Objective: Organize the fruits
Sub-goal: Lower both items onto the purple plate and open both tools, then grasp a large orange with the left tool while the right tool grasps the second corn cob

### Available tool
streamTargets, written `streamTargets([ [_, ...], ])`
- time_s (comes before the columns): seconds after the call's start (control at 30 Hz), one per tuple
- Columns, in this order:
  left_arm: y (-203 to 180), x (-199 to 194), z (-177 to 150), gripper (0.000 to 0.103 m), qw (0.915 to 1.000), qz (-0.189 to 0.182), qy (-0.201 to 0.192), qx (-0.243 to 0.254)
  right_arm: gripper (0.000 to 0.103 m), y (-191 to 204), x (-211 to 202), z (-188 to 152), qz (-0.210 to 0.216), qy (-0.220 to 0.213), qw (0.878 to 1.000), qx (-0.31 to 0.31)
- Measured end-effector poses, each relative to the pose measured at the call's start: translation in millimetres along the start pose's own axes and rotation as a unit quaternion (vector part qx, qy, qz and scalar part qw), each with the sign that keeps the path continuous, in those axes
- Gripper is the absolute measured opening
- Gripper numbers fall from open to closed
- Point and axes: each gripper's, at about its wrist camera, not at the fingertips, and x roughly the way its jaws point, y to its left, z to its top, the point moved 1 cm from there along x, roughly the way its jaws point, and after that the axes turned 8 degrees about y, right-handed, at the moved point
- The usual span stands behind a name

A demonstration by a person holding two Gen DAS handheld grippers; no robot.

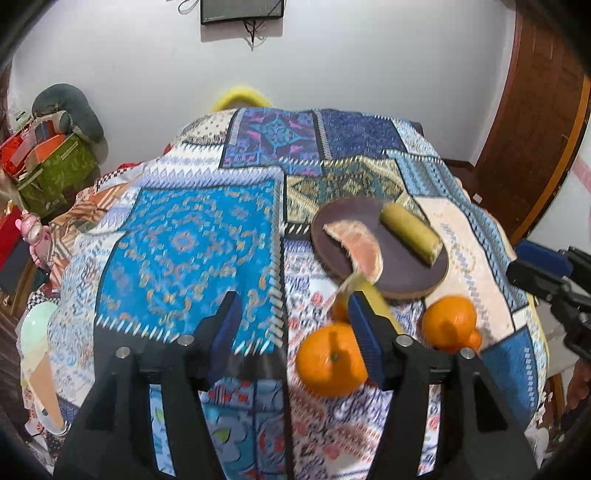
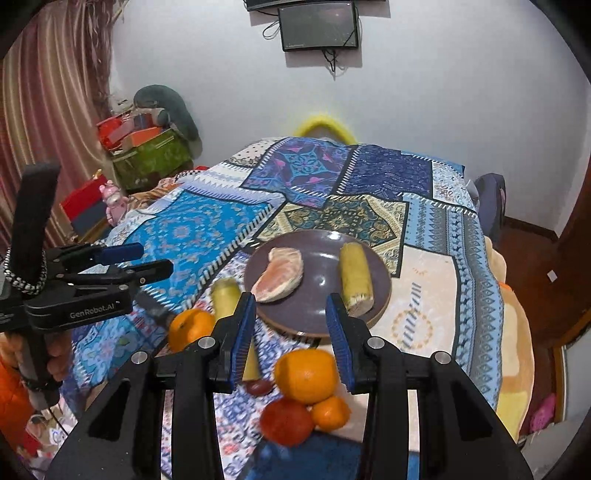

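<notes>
A dark round plate [image 1: 406, 273] [image 2: 321, 273] on the patchwork cloth carries a peeled citrus segment [image 1: 358, 247] [image 2: 280, 277] and a banana piece [image 1: 410, 230] [image 2: 356, 277]. Another banana piece [image 2: 225, 295] lies on the cloth beside the plate. Two oranges [image 1: 330, 363] [image 2: 304, 374] sit near the front edge, along with a small orange [image 2: 330, 413] and a red fruit [image 2: 286, 421]. My left gripper [image 1: 293, 299] [image 2: 155, 257] hangs open above the cloth, left of the fruit. My right gripper [image 2: 290, 297] [image 1: 524, 264] is open above the oranges, holding nothing.
The patchwork cloth [image 1: 184, 240] covers the whole table. A yellow chair back [image 2: 325, 123] stands behind it. A green box [image 2: 151, 155] of clutter and a pink toy [image 2: 114, 201] sit at the left, a screen [image 2: 319, 26] hangs on the wall, and a wooden door [image 1: 535, 129] is at the right.
</notes>
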Motion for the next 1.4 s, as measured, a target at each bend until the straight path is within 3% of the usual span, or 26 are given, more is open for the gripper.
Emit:
streamTargets([
  [0.33,-1,19,-37,0.069,0.9983,-0.02,0.046,0.028,0.036,20,10,-19,0.016,0.022,1.0,0.0],
  [0.7,-21,59,-44,0.069,0.994,-0.054,0.087,0.039,0.036,26,34,-32,0.027,0.055,0.998,0.002],
  [1.13,-20,73,-40,0.068,0.9936,-0.083,0.072,0.025,0.037,33,64,-30,0.038,0.084,0.996,-0.007],
  [1.4,10,54,-48,0.067,0.997,-0.056,0.053,0.007,0.037,41,84,-26,0.058,0.1,0.993,-0.005],
])
